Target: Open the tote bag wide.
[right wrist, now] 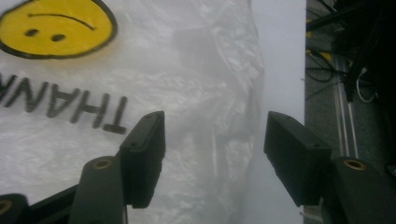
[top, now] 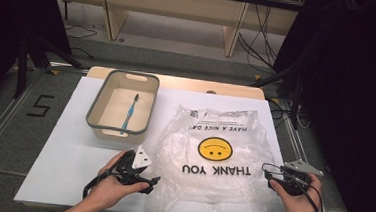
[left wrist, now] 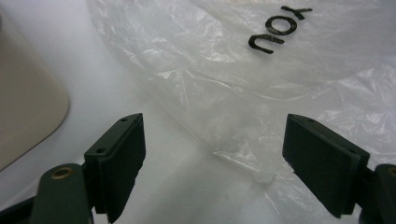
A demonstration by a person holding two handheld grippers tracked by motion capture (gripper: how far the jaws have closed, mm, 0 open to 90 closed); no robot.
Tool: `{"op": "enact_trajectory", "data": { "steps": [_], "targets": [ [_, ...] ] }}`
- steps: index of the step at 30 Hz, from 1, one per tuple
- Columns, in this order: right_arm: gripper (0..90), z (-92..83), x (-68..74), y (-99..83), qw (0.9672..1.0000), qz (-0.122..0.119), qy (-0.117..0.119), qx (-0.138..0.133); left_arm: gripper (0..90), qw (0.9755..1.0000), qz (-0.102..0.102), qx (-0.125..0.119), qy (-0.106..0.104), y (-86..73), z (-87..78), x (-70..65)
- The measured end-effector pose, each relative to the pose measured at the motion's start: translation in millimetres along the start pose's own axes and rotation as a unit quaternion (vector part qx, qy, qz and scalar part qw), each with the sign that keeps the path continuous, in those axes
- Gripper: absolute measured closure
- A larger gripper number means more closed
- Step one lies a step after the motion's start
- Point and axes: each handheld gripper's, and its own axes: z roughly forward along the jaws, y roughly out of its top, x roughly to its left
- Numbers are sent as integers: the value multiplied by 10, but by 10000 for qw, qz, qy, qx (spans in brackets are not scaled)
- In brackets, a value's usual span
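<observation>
A crinkled clear plastic bag (top: 213,153) with a yellow smiley and "THANK YOU" print lies flat on the white table (top: 68,142). My left gripper (top: 151,182) sits at the bag's near left edge, held in a hand. Its jaws stand open in the left gripper view (left wrist: 214,123), with the bag's thin edge (left wrist: 233,70) lying between them, untouched by the pads. My right gripper (top: 269,173) is at the bag's near right side. It is open too (right wrist: 215,119), and the bag's right border (right wrist: 187,70) runs between its jaws.
A beige bin with a grey rim (top: 95,110) stands at the back left, holding a blue toothbrush (top: 129,114); its wall shows as the bin side (left wrist: 23,116). The table's right edge (right wrist: 299,93) is close to my right gripper, with cables on the floor beyond.
</observation>
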Motion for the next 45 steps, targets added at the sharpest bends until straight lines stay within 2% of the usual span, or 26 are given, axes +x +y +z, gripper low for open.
{"op": "enact_trajectory", "data": {
  "steps": [2,4,5,8,9,12,13,14,16,17,18,19,21,22,23,24,25,32,37,45],
  "targets": [
    [382,27,-36,-26,9999,66,-95,50,206,10000,28,74,-11,9,47,-35],
    [374,34,-57,-34,9998,109,-128,84,203,9999,76,123,-95,21,92,-74],
    [363,42,-87,-48,9995,199,-207,117,199,9995,108,191,-213,30,143,-117],
    [356,50,-110,-60,9992,247,-280,158,206,9991,133,293,-260,32,195,-158],
    [355,65,-117,-75,9987,290,-281,300,219,9987,131,387,-305,29,236,-187],
    [362,80,-120,-93,9982,324,-257,425,254,9984,154,480,-242,20,268,-206],
    [390,101,-122,-117,9972,311,-209,641,265,9980,183,572,-201,8,294,-214],
    [390,101,-122,-117,9972,311,-209,641,279,9980,183,572,-201,8,294,-214],
    [451,132,-114,-147,9958,294,27,864,333,9975,171,656,-175,-1,309,-211],
    [488,142,-101,-156,9950,298,84,946,348,9973,164,688,-194,-4,313,-204],
    [488,142,-101,-156,9950,298,84,946,348,9974,116,675,-235,-3,313,-202],
    [551,157,-75,-165,9934,250,214,1100,418,9972,175,660,-292,0,309,-199],
    [607,162,-60,-160,9930,241,272,1123,471,9970,195,657,-360,2,309,-207],
    [607,162,-60,-160,9930,241,272,1123,498,9970,195,657,-360,2,309,-207],
    [651,160,-44,-145,9922,234,318,1184,540,9966,176,660,-458,7,311,-206],
    [651,160,-44,-145,9922,234,318,1184,565,9966,176,660,-458,7,311,-206],
    [691,161,-34,-139,9918,226,359,1205,596,9964,129,659,-510,12,313,-205],
    [794,157,-26,-134,9907,256,485,1245,783,9962,66,698,-513,37,324,-178],
    [849,157,-31,-131,9898,311,587,1259,853,9959,110,738,-513,51,331,-141],
    [890,151,-3,-118,9889,376,690,1261,879,9965,149,696,-432,69,324,-103]
  ]
}}
